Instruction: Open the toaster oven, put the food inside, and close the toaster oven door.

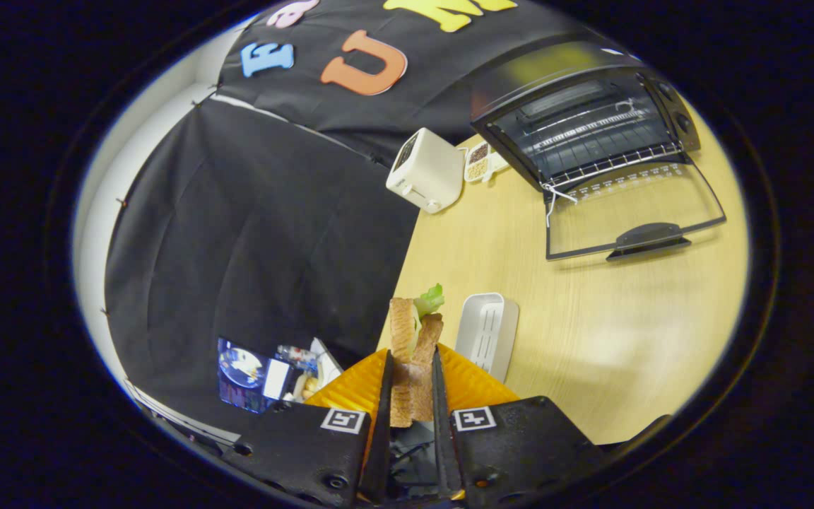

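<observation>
Gripper view gives us the sandwich (410, 353), toasted bread with a green leaf poking from its far end, pinched between both fingers of the gripper (411, 385), which press on its two sides. Just beside the sandwich we see a white ribbed tray (488, 334) on the wooden table (619, 332). Well beyond the sandwich stands the toaster oven (591, 127), its glass door (633, 212) lying open, with a white toaster (425, 170) near it.

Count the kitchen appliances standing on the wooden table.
2. The toaster oven stands at the table's far end, door folded down open. The pop-up toaster stands beside it, against the booth wall. The hand-held gripper holds a sandwich; others may be hidden.
</observation>
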`<control>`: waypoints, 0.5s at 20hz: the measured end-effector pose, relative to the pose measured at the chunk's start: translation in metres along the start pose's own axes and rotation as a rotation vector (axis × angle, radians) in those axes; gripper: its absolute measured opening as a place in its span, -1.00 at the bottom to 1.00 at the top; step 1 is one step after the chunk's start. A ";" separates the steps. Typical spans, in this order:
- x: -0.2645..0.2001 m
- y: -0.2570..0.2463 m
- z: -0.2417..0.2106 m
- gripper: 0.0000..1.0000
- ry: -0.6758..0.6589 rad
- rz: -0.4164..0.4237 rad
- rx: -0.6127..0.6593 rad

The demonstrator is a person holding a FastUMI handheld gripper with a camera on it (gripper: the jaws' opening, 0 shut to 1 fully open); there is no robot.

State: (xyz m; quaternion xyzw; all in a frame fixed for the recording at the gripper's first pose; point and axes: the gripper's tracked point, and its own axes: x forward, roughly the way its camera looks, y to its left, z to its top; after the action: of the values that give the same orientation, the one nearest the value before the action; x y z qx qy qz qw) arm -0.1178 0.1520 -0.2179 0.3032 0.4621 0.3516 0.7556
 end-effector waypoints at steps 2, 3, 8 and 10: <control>-0.008 -0.012 0.018 -0.39 -0.045 0.007 0.037; -0.011 -0.015 0.024 -0.39 -0.064 0.012 0.057; -0.023 -0.052 0.089 -0.40 -0.258 0.091 0.239; -0.023 -0.079 0.112 -0.40 -0.347 0.078 0.300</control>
State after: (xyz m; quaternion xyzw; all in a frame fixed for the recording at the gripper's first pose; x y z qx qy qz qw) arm -0.0030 0.0740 -0.2248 0.4856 0.3601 0.2507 0.7561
